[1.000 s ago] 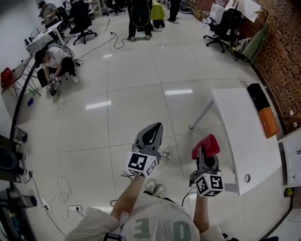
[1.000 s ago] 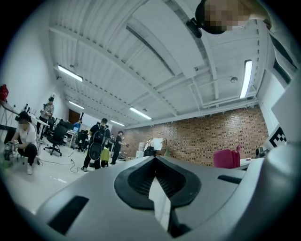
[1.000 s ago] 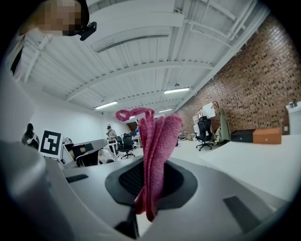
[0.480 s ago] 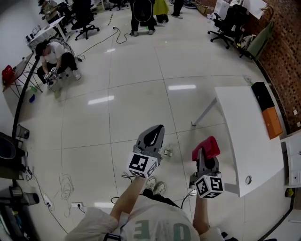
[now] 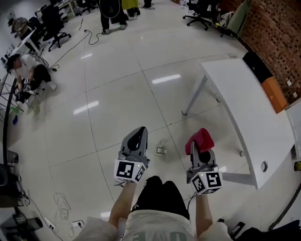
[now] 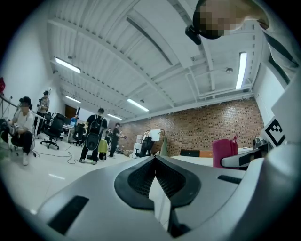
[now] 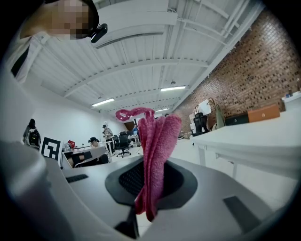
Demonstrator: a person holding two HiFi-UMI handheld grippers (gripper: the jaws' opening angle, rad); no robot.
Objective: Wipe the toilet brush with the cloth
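My right gripper (image 5: 199, 147) is shut on a crimson cloth (image 5: 200, 138), which stands up in folds from between its jaws (image 7: 155, 141). My left gripper (image 5: 137, 134) is shut with nothing in it; in the left gripper view its jaws (image 6: 155, 162) meet at the tip. Both grippers point level, side by side above the floor, in front of my knees. A small pale object (image 5: 161, 150) lies on the tiles between them, too small to identify. No toilet brush can be made out in any view.
A white table (image 5: 244, 117) on slanted legs stands to the right, with a brick wall (image 5: 277, 42) behind it. Office chairs (image 5: 204, 14) and people (image 5: 28, 70) are farther off across the glossy tiled floor. Cables and a power strip (image 5: 77, 222) lie at the lower left.
Both grippers have dropped lower together, still shut, the right one keeping the cloth. My head has sunk too: black trousers now fill the view below the grippers where shoes showed.
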